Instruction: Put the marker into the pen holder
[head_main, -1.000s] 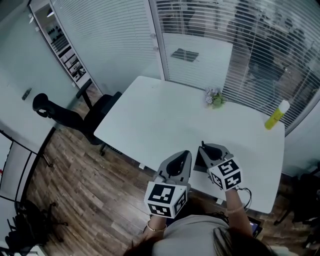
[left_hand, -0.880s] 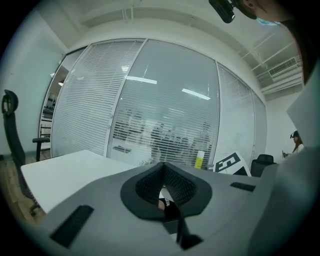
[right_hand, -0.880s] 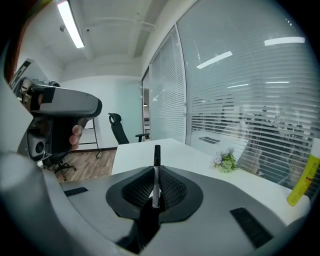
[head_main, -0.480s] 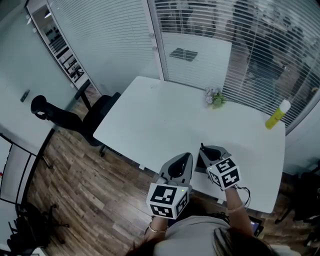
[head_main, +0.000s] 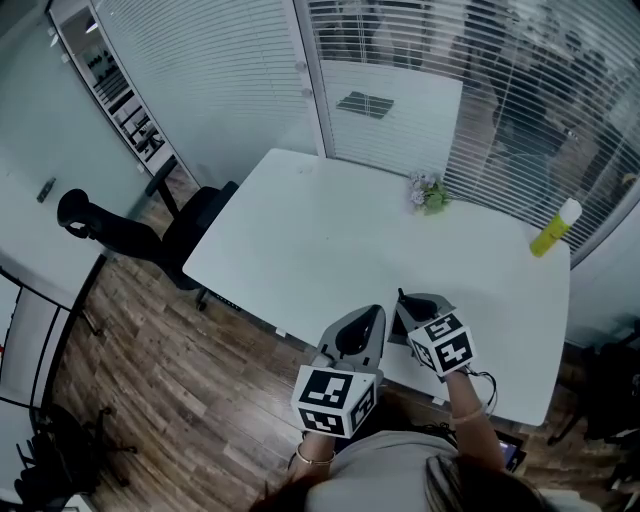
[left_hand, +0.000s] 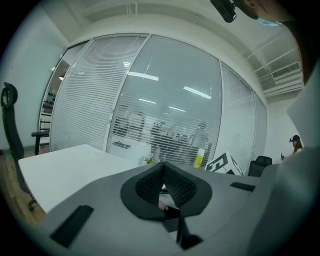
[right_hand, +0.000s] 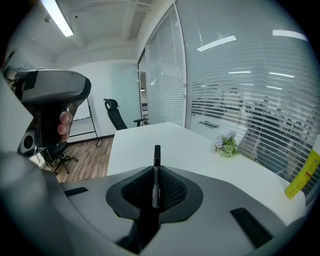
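In the right gripper view a thin black marker (right_hand: 156, 172) stands upright between the jaws, its cap poking above the pads, and my right gripper (right_hand: 156, 175) is shut on it. The head view has that gripper (head_main: 405, 298) over the white table's (head_main: 330, 240) near edge. My left gripper (head_main: 368, 313) hangs beside it on the left, just off the table edge. In its own view the left gripper (left_hand: 163, 170) is shut, its ribbed pads together with nothing between them. No pen holder can be made out in any view.
A small bunch of flowers (head_main: 427, 193) lies at the table's far side and a yellow bottle (head_main: 553, 230) stands at its far right corner. A black office chair (head_main: 170, 235) is at the table's left end. Glass walls with blinds run behind the table.
My right gripper has shifted slightly left, toward the left gripper, with the marker still in it. The left gripper has hardly moved.
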